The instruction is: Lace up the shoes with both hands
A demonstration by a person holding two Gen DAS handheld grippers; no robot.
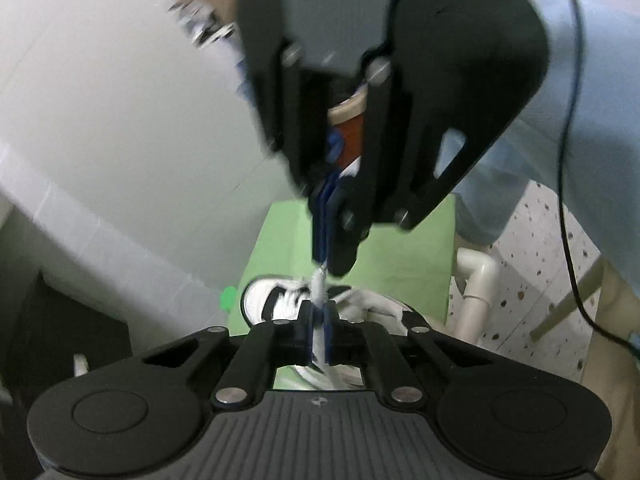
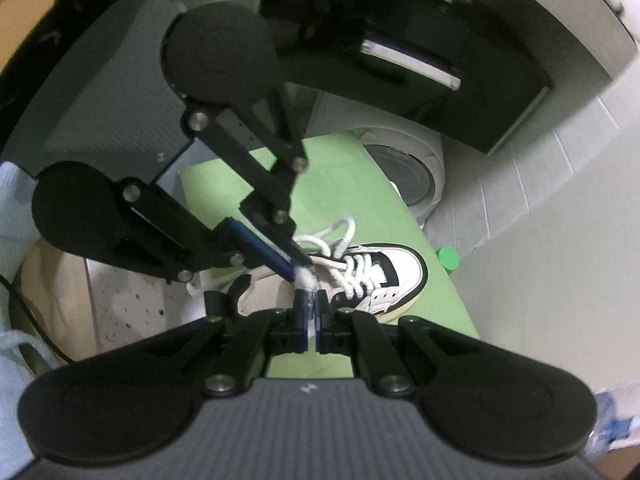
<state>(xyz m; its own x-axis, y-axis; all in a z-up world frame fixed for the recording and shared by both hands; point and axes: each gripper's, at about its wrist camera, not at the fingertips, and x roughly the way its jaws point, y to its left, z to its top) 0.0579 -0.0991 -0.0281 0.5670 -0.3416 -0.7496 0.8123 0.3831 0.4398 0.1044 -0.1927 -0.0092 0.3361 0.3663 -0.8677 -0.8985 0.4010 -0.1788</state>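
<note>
A white and black sneaker lies on a green mat, with white laces threaded up its front and loose loops near the collar. Both grippers meet over the shoe's opening on one short stretch of white lace. In the right wrist view my right gripper is shut on that lace from below, and my left gripper comes in from the left, shut on the same piece. In the left wrist view my left gripper pinches the lace, while the right gripper clamps it from above. The sneaker is half hidden behind the fingers.
A green bottle cap lies at the mat's edge beside the toe. A round grey device stands past the mat by a tiled wall. A white pipe and speckled floor lie beside the mat. A person's light blue sleeve and a black cable hang near.
</note>
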